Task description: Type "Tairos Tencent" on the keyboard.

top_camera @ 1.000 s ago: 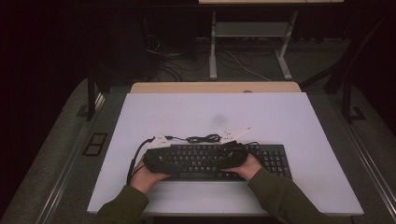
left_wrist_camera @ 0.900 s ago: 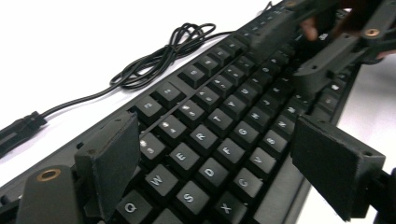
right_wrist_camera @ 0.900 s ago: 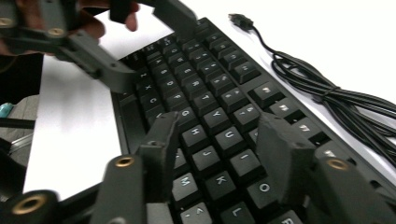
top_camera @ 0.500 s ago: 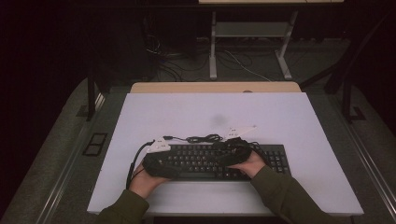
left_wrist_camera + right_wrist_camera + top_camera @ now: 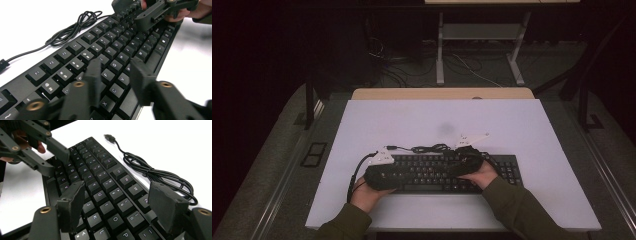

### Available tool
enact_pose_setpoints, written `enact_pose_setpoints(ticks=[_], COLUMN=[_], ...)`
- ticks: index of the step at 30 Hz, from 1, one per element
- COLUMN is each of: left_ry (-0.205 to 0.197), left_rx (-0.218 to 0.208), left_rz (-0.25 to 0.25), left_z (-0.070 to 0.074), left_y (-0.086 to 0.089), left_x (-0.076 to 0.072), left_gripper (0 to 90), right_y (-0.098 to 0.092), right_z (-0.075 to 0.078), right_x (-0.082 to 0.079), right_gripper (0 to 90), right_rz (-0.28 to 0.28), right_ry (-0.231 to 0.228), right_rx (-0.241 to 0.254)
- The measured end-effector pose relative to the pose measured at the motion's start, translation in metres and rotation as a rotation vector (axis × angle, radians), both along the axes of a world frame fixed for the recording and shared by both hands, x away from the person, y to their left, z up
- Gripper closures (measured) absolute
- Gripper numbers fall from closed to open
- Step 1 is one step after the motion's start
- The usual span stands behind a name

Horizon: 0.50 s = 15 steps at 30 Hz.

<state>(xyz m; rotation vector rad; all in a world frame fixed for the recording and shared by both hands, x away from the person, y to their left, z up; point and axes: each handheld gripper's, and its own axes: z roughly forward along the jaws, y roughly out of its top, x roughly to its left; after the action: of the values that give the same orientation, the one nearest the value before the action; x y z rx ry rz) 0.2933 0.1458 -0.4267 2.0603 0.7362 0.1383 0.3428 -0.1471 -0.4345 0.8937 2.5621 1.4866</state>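
A black keyboard lies flat near the front of the white table. Its black cable is coiled just behind it and ends in a USB plug. My left gripper hovers over the keyboard's left end; in the left gripper view it is open above the letter keys with nothing between its fingers. My right gripper is over the middle-right keys. It stands wide open above the keys and holds nothing. Each gripper view shows the other gripper farther along the keyboard.
The loose cable lies on the table right behind the keyboard. White table surface extends to the back and both sides. Beyond the table's far wooden edge stand a metal frame and floor cables in the dark.
Both hands have shifted only slightly over the keyboard. The left gripper has drawn a little toward the front. The keyboard and cable have stayed in place.
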Motion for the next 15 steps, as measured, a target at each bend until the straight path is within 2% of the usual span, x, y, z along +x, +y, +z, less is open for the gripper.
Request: enact_pose_setpoints(ticks=[9, 15], left_ry=[0.032, 0.048], left_rx=[0.033, 0.048], left_rz=[-0.036, -0.051], left_z=[-0.0043, -0.0073], left_y=[-0.003, -0.0058], left_x=[0.0018, 0.002], left_gripper=[86.9, 88.8], right_y=[0.0001, 0.0003], right_z=[0.0001, 0.0005], right_x=[-0.0001, -0.0006], right_gripper=[29.2, 29.2], right_rz=[0.0, 0.001], right_ry=[-0.002, -0.001], right_rx=[-0.004, -0.005])
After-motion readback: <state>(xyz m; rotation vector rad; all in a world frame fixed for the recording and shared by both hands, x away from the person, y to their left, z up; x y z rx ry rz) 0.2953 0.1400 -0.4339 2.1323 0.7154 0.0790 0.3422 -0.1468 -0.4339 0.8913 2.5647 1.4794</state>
